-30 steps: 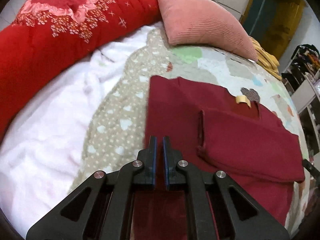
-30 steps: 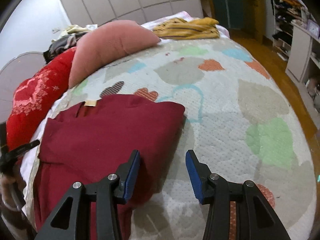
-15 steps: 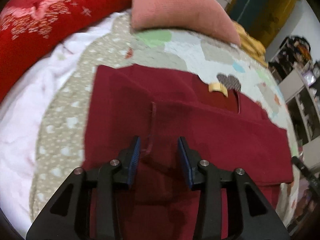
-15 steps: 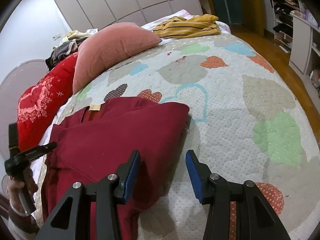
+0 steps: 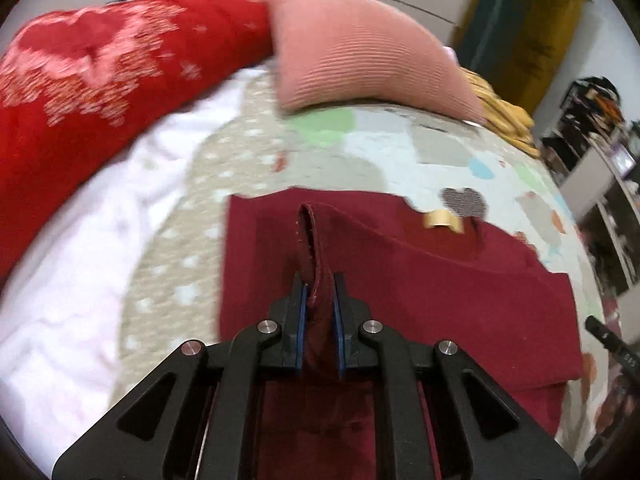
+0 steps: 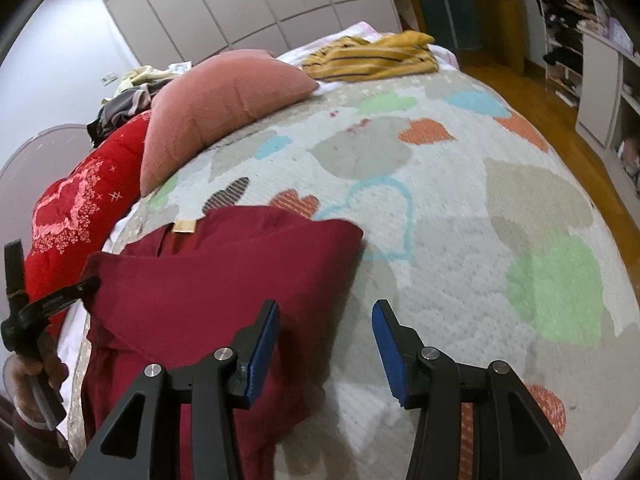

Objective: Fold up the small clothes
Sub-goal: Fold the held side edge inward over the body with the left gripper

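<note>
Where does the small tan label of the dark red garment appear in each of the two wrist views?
Left wrist view: the tan label lies right of centre, at the garment's far edge.
Right wrist view: the tan label lies left of centre, at the far edge.
Shared landmark: the pink pillow.

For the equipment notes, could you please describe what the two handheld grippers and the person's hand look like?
Both the left gripper and the right gripper have matte black angular frames with triangular cut-outs, round silver pivot bolts and flat blue ribbed pads lining the fingers. From the right wrist view, the left one shows a black handle with small white lettering, and the hand holding it has a pale band and a dark red cuff at the wrist.
</note>
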Tool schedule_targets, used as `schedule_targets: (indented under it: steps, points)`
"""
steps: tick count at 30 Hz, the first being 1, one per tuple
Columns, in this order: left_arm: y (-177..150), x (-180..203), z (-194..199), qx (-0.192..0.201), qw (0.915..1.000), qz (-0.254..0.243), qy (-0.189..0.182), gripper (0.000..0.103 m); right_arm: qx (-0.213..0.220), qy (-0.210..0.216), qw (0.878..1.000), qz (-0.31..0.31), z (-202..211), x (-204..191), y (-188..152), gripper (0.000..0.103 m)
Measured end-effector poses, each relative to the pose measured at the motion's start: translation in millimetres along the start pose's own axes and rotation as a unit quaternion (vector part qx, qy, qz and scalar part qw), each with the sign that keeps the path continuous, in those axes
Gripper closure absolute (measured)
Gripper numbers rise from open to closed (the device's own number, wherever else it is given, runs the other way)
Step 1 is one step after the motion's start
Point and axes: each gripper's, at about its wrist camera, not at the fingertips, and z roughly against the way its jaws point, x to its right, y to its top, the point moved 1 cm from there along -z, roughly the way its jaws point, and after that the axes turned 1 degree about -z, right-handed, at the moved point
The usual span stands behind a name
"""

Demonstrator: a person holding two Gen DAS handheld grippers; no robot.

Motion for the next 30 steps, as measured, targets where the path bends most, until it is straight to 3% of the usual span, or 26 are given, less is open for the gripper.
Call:
schedule_targets:
  steps: [3,7,11,16,19,22,24,28,30]
  points:
    - [-13,-6,-7,-0.018,0.9998,0.001,-0.004,0.093,0.000,-0.002,1.000,0.012,-7,-11,3,0.057]
    - [-25,0,-22,-0.025,0.9993,-0.015,0.023,0.093,-0.013,-0.008,1.000,0.024,-22,-24,5,0.057]
    - [-27,0,-24,-0.025,0.9992,-0.017,0.025,0.092,-0.048,-0.076,0.994,0.062,-53,-25,5,0.057]
    - [-33,0,-18,-0.019,0.9992,-0.026,0.023,0.091,0.004,-0.072,0.995,0.065,-8,-32,-5,0.057]
    - [-36,2,-19,-0.017,0.9992,-0.026,0.027,0.086,-0.019,-0.035,0.991,0.125,-5,-51,-30,0.058]
    - [-40,2,-13,-0.027,0.9990,-0.027,0.023,0.086,-0.037,-0.115,0.975,0.188,-20,-51,-50,0.066]
    - [-43,0,-2,-0.028,0.9989,-0.031,0.018,0.080,-0.034,-0.097,0.984,0.144,-13,-38,-48,0.066]
    - [-63,-15,25,-0.026,0.9994,-0.024,0.000,0.076,-0.006,-0.124,0.980,0.154,12,-41,-49,0.066]
    - [-80,-25,37,-0.037,0.9991,-0.014,-0.013,0.076,0.000,-0.090,0.987,0.133,29,-45,-53,0.065]
